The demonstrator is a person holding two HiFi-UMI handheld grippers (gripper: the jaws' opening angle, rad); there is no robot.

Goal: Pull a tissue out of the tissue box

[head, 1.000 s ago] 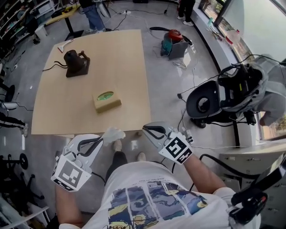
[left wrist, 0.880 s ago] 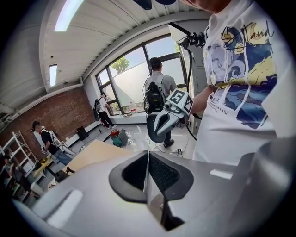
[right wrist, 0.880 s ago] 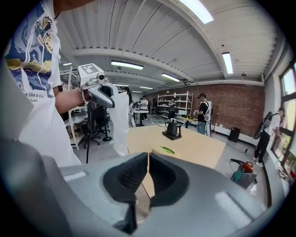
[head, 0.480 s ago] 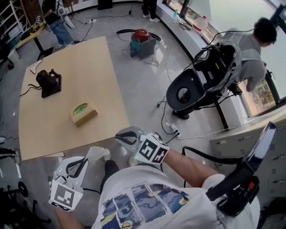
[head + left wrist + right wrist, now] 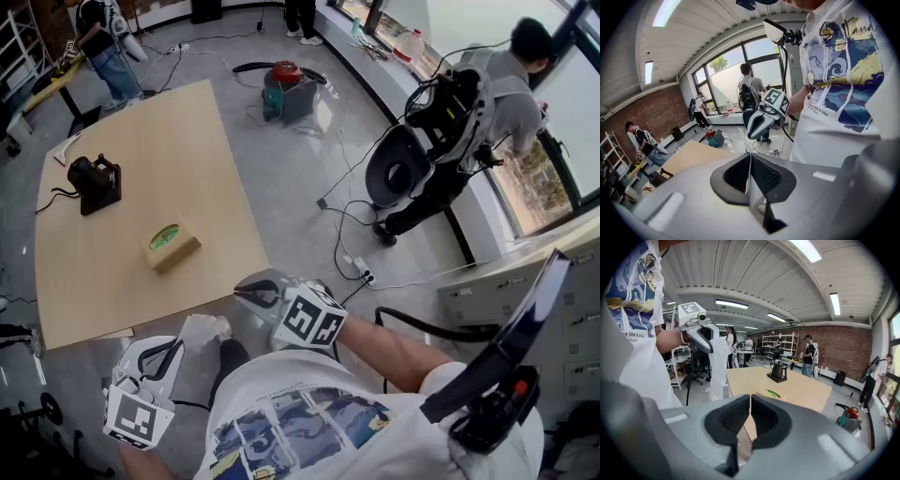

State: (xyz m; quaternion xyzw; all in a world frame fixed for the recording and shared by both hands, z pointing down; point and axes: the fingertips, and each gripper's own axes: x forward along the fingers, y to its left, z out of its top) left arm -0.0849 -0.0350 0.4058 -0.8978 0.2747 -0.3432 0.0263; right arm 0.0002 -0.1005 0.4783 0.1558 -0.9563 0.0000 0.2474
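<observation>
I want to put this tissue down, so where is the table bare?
On the table, bare wood runs between the tissue box and the near edge, and along the right side. The far left corner is crowded: kettle and cord.

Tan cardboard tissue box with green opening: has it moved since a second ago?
No. The tissue box keeps its place near the black kettle on the wooden table.

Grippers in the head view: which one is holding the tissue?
The left gripper, lower left: its jaws pinch a white tissue. The right gripper has its jaws shut on nothing.
</observation>
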